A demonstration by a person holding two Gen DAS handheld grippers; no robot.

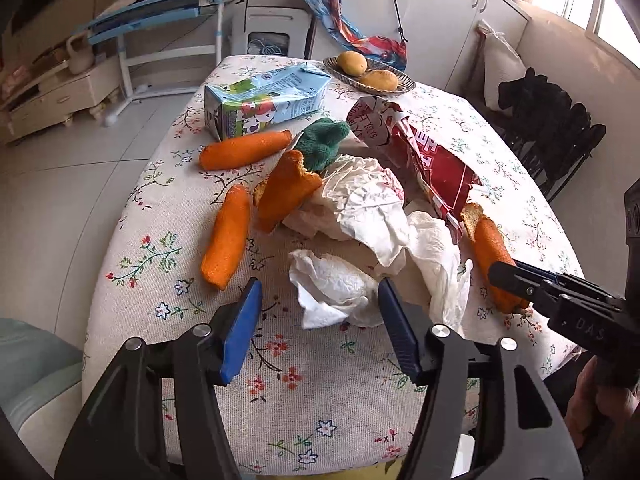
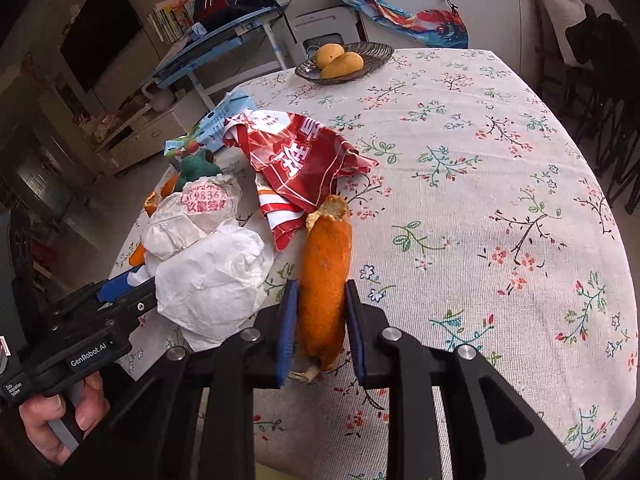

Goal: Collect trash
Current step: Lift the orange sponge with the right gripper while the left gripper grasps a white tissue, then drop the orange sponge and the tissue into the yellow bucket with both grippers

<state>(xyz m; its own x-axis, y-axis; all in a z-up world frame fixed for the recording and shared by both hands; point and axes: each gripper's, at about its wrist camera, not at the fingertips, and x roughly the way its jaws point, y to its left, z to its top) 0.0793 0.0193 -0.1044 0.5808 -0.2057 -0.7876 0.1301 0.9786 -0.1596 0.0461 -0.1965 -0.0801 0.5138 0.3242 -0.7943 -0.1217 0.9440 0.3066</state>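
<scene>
In the left wrist view, the left gripper (image 1: 318, 312) hangs just above the flowered tablecloth (image 1: 312, 412) with its blue pads spread apart. A small crumpled white paper tissue (image 1: 332, 288) lies between the two pads, but they do not press it, so this gripper holds nothing. I judge that the wide jaws are placed around the tissue to take it as the next piece of trash. Behind the tissue is the main heap: a large wrinkled white wrapper (image 1: 360, 200), a torn red and white foil bag (image 1: 424, 152), a green knitted cloth (image 1: 326, 142) and a blue and green milk carton (image 1: 264, 100). Left of the tissue lies one long orange peel piece (image 1: 226, 238). To the right of the tissue, the right gripper (image 1: 510, 280) comes in from the side.

In the right wrist view, the right gripper (image 2: 322, 320) pinches a long curled orange peel strip (image 2: 324, 280) between its blue pads, with the strip running lengthwise between them. The strip's far end rests on the tablecloth (image 2: 480, 160), just right of the tissue heap (image 2: 212, 276), so it seems gripped but not lifted yet. A person's hand (image 2: 52, 412) holds the left gripper's handle.
</scene>
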